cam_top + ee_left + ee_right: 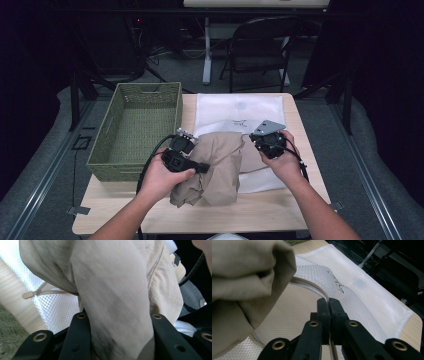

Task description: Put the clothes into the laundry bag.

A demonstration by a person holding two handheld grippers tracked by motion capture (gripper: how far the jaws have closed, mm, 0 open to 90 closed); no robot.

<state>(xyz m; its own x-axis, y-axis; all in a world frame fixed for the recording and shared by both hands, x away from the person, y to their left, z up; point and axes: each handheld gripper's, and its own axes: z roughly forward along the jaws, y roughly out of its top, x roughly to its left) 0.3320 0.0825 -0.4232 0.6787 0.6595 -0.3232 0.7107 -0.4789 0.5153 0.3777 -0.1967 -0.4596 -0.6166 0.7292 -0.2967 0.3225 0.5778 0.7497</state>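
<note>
Mesh bag [235,112] bears unreadable black mark.

Basket [135,130] flanking left hand-held gripper [181,152]

garment [215,167]: beige, crumpled, atop bag | bag [240,112]: white mesh, flat, rim lifted, mid-table

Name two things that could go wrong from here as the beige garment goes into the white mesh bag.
1. The right gripper pinches only the thin rim of the mesh bag; it might slip and the opening close.
2. The beige garment is bunched thick in the left gripper; it may catch on the rim, or its drawstring snag.
</note>
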